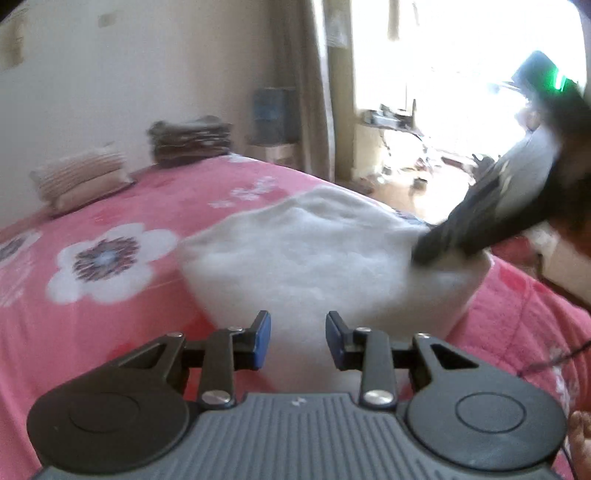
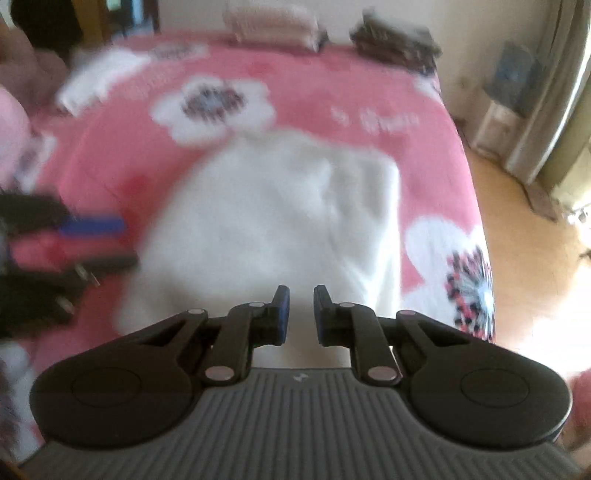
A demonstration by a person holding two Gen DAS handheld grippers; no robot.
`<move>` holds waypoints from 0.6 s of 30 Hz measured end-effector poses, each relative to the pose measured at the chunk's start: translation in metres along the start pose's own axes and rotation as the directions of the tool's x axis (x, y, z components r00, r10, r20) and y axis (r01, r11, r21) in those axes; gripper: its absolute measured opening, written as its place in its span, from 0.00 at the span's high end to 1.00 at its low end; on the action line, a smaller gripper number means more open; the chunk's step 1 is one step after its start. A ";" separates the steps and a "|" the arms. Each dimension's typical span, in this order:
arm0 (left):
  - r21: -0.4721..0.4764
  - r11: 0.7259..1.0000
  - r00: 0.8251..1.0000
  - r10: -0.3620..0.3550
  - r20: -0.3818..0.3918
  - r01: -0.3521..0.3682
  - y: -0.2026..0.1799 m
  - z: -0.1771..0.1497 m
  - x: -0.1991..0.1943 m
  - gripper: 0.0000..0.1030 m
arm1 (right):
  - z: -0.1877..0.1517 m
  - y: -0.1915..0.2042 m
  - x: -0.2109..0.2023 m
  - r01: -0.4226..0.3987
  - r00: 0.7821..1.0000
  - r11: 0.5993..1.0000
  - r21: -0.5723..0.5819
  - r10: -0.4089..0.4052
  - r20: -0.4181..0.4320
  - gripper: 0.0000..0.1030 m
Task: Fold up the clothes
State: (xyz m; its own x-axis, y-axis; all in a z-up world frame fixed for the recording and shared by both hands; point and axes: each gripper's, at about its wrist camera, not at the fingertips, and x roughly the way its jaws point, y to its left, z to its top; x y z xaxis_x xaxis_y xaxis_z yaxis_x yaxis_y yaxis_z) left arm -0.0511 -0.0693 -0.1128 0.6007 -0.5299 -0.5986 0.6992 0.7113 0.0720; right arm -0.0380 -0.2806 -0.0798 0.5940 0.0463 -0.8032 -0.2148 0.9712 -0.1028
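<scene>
A white fluffy garment (image 1: 295, 251) (image 2: 266, 214) lies bunched on the pink flowered bed cover (image 1: 92, 325) (image 2: 314, 92). In the left wrist view my left gripper (image 1: 297, 325) hovers over the garment's near edge, its blue pads apart with nothing between them. My right gripper (image 1: 436, 247) reaches in from the right there, its tip down on the garment's right side. In its own view the right gripper (image 2: 301, 299) shows a narrow gap over the white fabric, with no cloth visibly pinched. The left gripper (image 2: 92, 236) is blurred at the left edge.
A striped pillow (image 1: 81, 177) (image 2: 273, 20) and a stack of folded dark clothes (image 1: 192, 140) (image 2: 395, 37) sit at the bed's far end. Another white piece (image 2: 99, 77) lies far left. The bed edge drops to the floor (image 2: 517, 221) on the right, by a curtain and a bright window.
</scene>
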 end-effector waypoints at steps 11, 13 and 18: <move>0.029 0.999 0.999 0.018 0.045 -0.019 -0.006 0.004 -0.006 0.69 | 0.003 -0.002 0.002 0.007 1.000 0.999 -0.038 -0.006 0.021 0.90; 0.040 0.999 0.997 0.017 0.071 -0.020 -0.009 0.010 -0.007 0.69 | 0.016 -0.004 -0.006 0.019 0.997 0.999 -0.035 -0.017 0.069 0.90; 0.008 0.997 0.997 -0.071 -0.034 0.072 -0.016 0.009 0.024 0.61 | 0.010 -0.009 0.021 0.041 0.996 0.996 -0.075 -0.035 0.077 0.90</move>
State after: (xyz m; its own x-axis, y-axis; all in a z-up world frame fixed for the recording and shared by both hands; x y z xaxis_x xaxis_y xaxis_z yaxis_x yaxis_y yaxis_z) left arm -0.0445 -0.0972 -0.1211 0.5358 -0.5632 -0.6291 0.7437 0.6676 0.0357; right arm -0.0157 -0.2863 -0.0899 0.6592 0.0305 -0.7514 -0.2484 0.9519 -0.1793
